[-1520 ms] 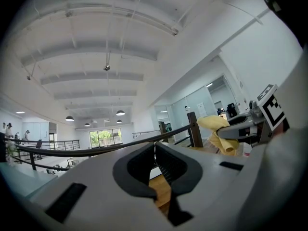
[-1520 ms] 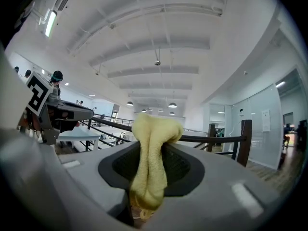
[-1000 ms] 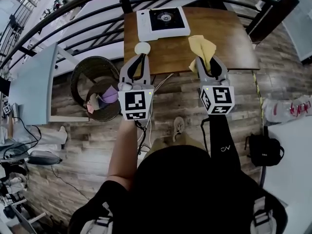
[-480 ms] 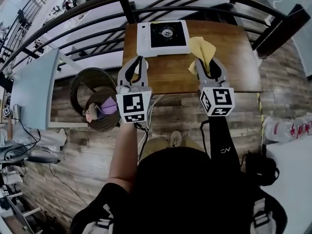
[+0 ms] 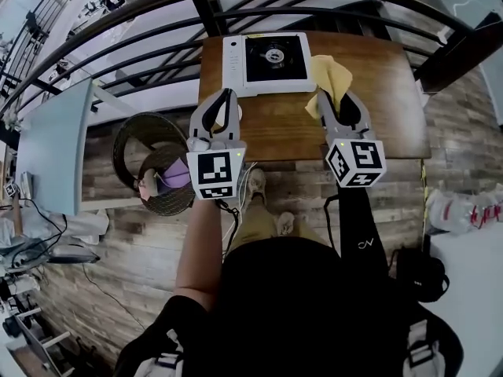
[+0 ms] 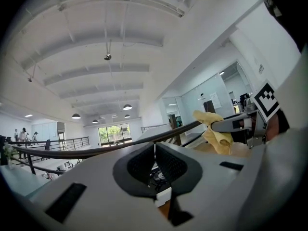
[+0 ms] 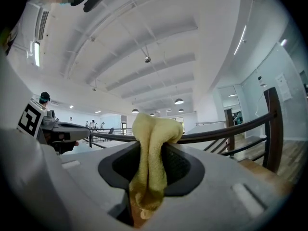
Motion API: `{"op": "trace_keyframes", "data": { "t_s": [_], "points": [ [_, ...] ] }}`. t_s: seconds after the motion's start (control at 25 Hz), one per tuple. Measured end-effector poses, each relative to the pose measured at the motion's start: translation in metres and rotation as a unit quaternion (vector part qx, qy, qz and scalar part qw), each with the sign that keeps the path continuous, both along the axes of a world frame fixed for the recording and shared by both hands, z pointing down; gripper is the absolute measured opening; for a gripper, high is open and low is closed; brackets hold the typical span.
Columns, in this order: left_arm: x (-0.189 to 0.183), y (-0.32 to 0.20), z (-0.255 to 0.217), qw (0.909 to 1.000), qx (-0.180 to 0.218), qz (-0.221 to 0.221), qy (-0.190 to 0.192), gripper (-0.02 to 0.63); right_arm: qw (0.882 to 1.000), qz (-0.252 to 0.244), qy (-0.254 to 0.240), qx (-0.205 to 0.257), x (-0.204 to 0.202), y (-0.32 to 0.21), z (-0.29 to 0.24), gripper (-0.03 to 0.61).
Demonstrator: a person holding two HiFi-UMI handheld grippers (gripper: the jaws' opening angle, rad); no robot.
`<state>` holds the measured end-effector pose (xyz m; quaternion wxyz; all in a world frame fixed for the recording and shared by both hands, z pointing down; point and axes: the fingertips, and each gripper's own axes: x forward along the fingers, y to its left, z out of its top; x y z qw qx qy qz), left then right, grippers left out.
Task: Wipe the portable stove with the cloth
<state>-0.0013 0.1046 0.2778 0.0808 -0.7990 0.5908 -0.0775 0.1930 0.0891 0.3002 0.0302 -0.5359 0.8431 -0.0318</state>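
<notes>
The portable stove (image 5: 267, 60), white with a black burner plate, sits at the far edge of a brown wooden table (image 5: 393, 108). My right gripper (image 5: 332, 99) is shut on a yellow cloth (image 5: 330, 75), which bunches up just right of the stove. In the right gripper view the cloth (image 7: 153, 129) hangs folded between the jaws of the right gripper (image 7: 151, 153). My left gripper (image 5: 222, 102) hovers over the table's near left part, short of the stove. It is shut and holds nothing. In the left gripper view its pads meet, and the stove (image 6: 158, 177) shows below them.
A dark metal railing (image 5: 157, 14) curves behind the table. A round wicker basket (image 5: 130, 136) holding coloured scraps stands on the wooden floor to the left. Beside it is a pale blue board (image 5: 51, 144). A black bag (image 5: 420, 273) lies on the floor at right.
The table and stove have come nearer to both grippers as the person stepped forward. The right gripper still holds the cloth, now close beside the stove.
</notes>
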Motion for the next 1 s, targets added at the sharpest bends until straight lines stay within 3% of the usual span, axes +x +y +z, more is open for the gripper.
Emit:
{"op": "trace_keyframes", "data": {
  "t_s": [0.2, 0.56, 1.0],
  "points": [
    [-0.02, -0.064, 0.014, 0.9999, -0.007, 0.008, 0.005, 0.014, 1.0, 0.016, 0.01, -0.008, -0.014, -0.059, 0.009, 0.127],
    [-0.058, -0.191, 0.017, 0.9987, 0.0, 0.047, -0.02, 0.014, 0.998, 0.043, 0.028, -0.021, -0.061, -0.17, 0.014, 0.127],
    [-0.081, -0.276, 0.032, 0.9963, -0.005, 0.083, -0.018, 0.014, 0.997, 0.06, 0.039, -0.033, -0.099, -0.246, 0.029, 0.127]
  ]
}}
